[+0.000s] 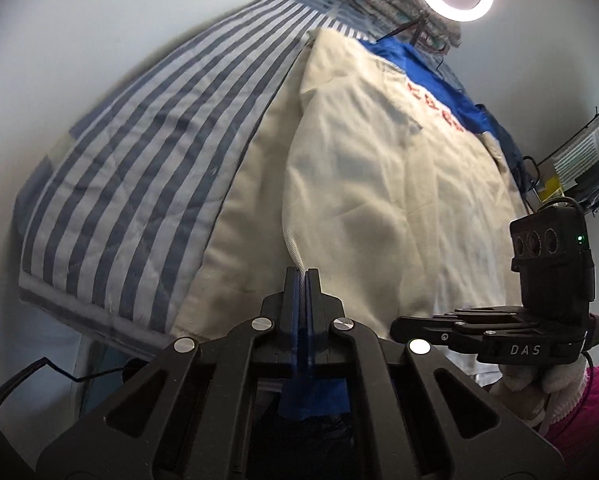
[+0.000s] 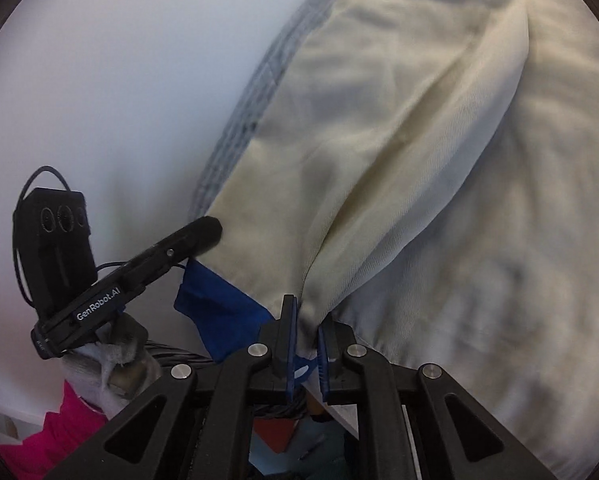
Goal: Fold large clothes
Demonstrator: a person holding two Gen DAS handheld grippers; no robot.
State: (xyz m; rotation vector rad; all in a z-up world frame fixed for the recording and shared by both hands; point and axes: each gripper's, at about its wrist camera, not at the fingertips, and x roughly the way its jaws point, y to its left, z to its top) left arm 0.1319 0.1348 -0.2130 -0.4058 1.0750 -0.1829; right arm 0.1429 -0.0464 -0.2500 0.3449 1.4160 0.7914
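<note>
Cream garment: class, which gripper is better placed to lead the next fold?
Probably the right gripper: it pinches a bunched fold of the cream garment. The left gripper is shut at the hem edge, its hold unclear.

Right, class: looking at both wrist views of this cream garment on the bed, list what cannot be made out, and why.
- Red lettering on the cream garment: left wrist view, too small and blurred to read.
- Garment's lower hem: both views, hidden behind the left gripper and right gripper.
- Garment's full shape: right wrist view, cut off by the edge, motion-blurred.
</note>
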